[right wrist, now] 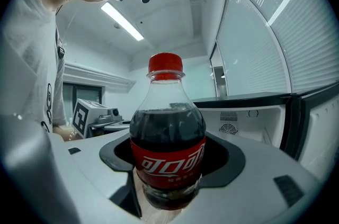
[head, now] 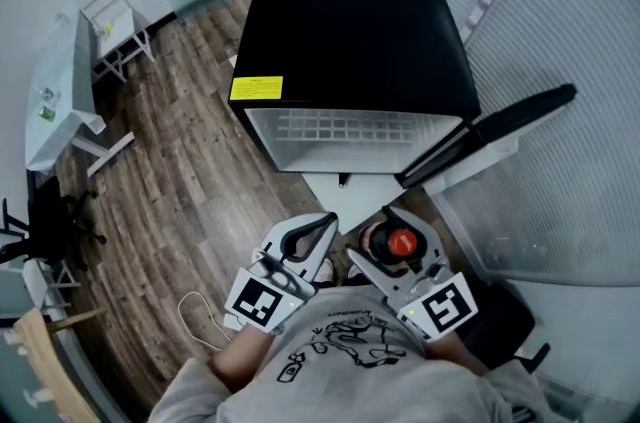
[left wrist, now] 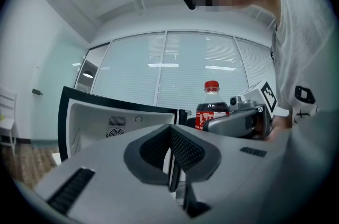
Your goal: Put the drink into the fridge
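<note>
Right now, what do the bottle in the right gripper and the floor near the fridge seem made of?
Bottle: probably clear glossy plastic; see-through wall with light glints.
Floor: matte wood or wood-look laminate; plank seams and grain show.

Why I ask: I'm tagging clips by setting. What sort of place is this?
Probably an office: glass partition walls with blinds, a white desk and black chair on wood floor, plus a small black fridge.
</note>
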